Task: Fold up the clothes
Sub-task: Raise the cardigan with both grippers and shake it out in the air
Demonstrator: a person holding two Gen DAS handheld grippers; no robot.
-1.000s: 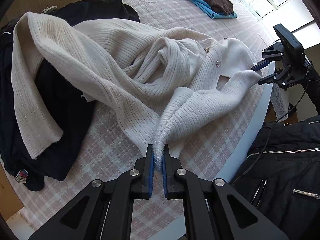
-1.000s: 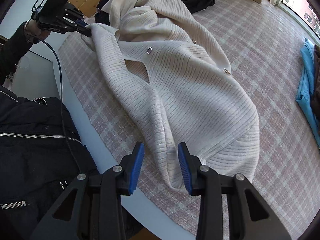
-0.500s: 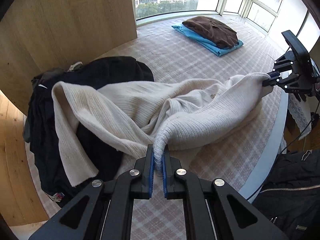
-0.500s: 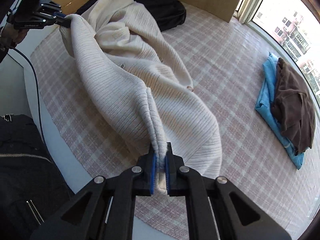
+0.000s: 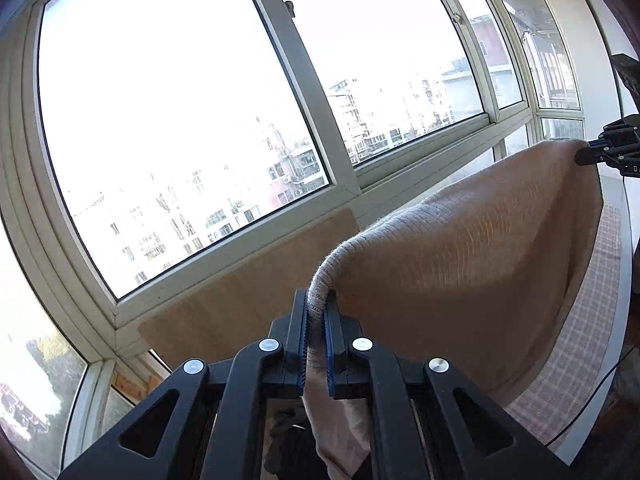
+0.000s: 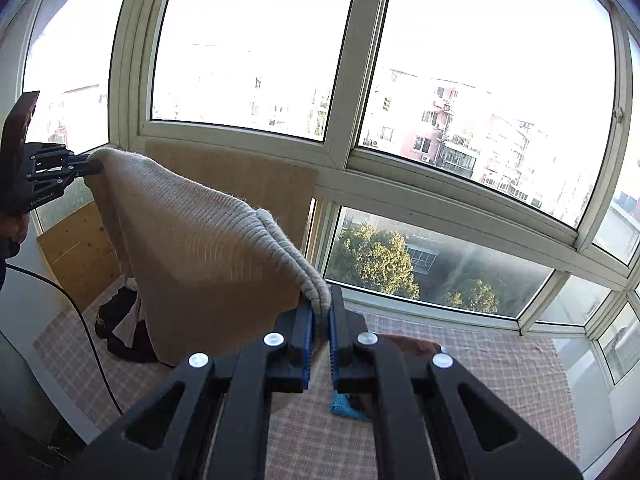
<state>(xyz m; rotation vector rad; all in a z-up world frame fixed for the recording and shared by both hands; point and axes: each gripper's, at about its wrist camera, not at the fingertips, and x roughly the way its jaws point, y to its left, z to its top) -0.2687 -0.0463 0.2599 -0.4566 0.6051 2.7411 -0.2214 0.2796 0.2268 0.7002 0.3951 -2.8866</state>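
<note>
Both grippers are up in the air with the cream sweater [image 5: 460, 264] strung between them, well above the table. The left gripper [image 5: 316, 320] has its blue pads pressed tight on a bunched ribbed edge of the knit, which rises out of the jaws and sweeps off to the right, where the right gripper [image 5: 592, 152] pinches the far corner; from this side the cloth hangs as one broad sheet, sunlight glowing through the ribs, and its lower folds drop out of sight below the camera. The right wrist view gives the mirror picture: the right gripper [image 6: 320, 312], jaws nearly closed, bites a doubled ribbed hem, and the sweater [image 6: 200, 240] runs away to the left gripper [image 6: 86, 166] at the far left, which clamps the other top corner. Only this view shows the sweater's bottom end trailing down to the checked tablecloth [image 6: 480, 360], by a dark heap of clothes [image 6: 120, 332] near the wooden panel [image 6: 80, 256]. It also catches a blue garment [image 6: 344, 404] and a brown one [image 6: 416, 346] lying on the cloth just behind the gripper's fingers, and green trees [image 6: 372, 260] outside below the sill. The left view shows only a strip of tablecloth [image 5: 580, 352] down its right side, and otherwise the big windows [image 5: 180, 120] and pale apartment blocks beyond.
</note>
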